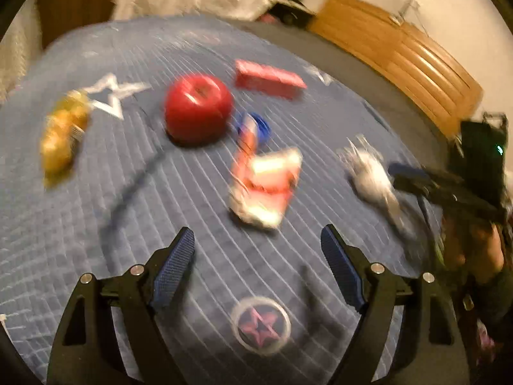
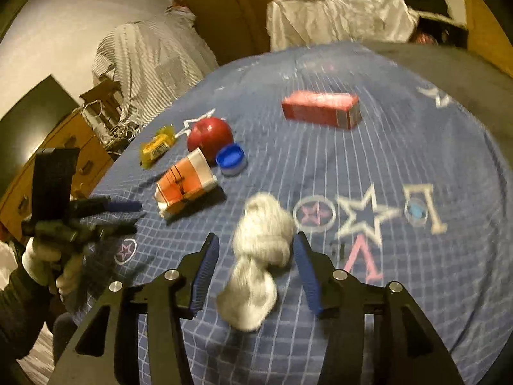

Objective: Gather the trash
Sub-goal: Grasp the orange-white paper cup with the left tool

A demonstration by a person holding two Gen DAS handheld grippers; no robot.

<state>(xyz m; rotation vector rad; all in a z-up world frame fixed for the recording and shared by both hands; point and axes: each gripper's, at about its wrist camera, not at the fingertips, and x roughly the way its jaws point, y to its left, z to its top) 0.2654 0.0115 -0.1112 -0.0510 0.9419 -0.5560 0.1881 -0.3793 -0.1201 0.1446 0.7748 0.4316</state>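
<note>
- A crumpled white wad (image 2: 260, 258) lies on the blue quilted cover (image 2: 416, 166), between the fingers of the right gripper (image 2: 256, 240); the pads stand apart from it on both sides, so it is released, not squeezed.
- Just beyond, a crushed orange-and-white carton (image 2: 186, 189) lies on its side, a blue cap (image 2: 231, 158) and a red apple (image 2: 210, 138) close behind it.
- A yellow wrapper (image 2: 157, 146) sits near the cover's far edge; a red box (image 2: 322, 109) lies well apart.
- The left gripper (image 1: 258, 235) hovers with jaws wide and nothing between them, the carton just ahead.
- A gloved hand (image 2: 48, 260) holds the left gripper.
</note>
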